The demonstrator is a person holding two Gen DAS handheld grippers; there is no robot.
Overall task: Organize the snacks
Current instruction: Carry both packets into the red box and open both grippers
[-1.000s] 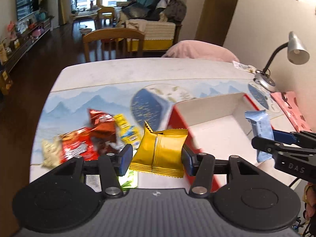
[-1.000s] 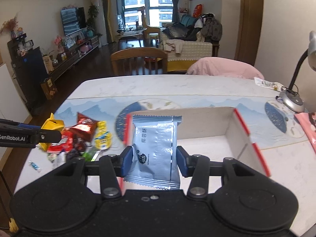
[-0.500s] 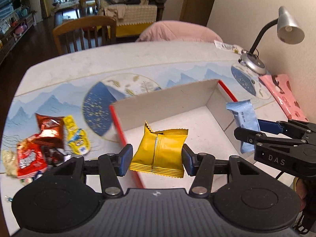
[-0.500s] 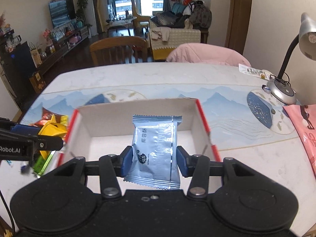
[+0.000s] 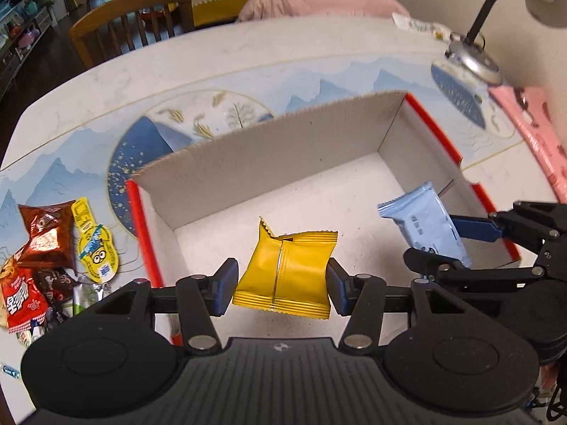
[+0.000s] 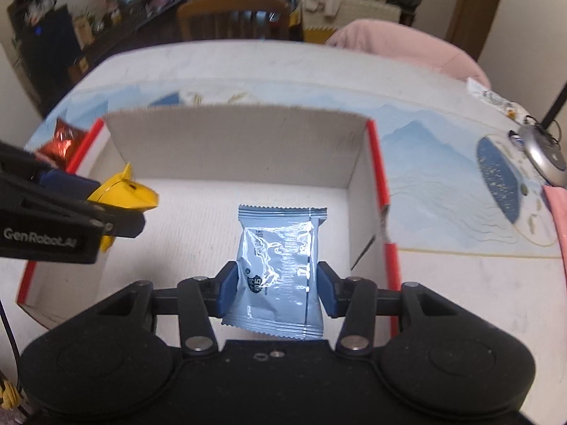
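My left gripper [image 5: 281, 283] is shut on a yellow snack packet [image 5: 285, 272] and holds it over the near left part of an open cardboard box [image 5: 269, 156] with red edges. My right gripper [image 6: 273, 288] is shut on a pale blue snack packet [image 6: 278, 269] and holds it over the box floor [image 6: 198, 212]. The blue packet also shows in the left wrist view [image 5: 425, 225], to the right. The yellow packet shows at the left of the right wrist view [image 6: 124, 193]. The box holds nothing else that I can see.
A pile of loose snacks lies left of the box: a red-brown packet [image 5: 44, 233], a yellow cartoon packet [image 5: 94, 248] and a red packet [image 5: 21, 297]. A desk lamp [image 5: 475, 60] and a pink item [image 5: 542, 148] sit at the right. A wooden chair [image 5: 131, 24] stands behind the table.
Both grippers have moved forward and down over the box with their packets still held. The left gripper came in from the snack pile on the left.
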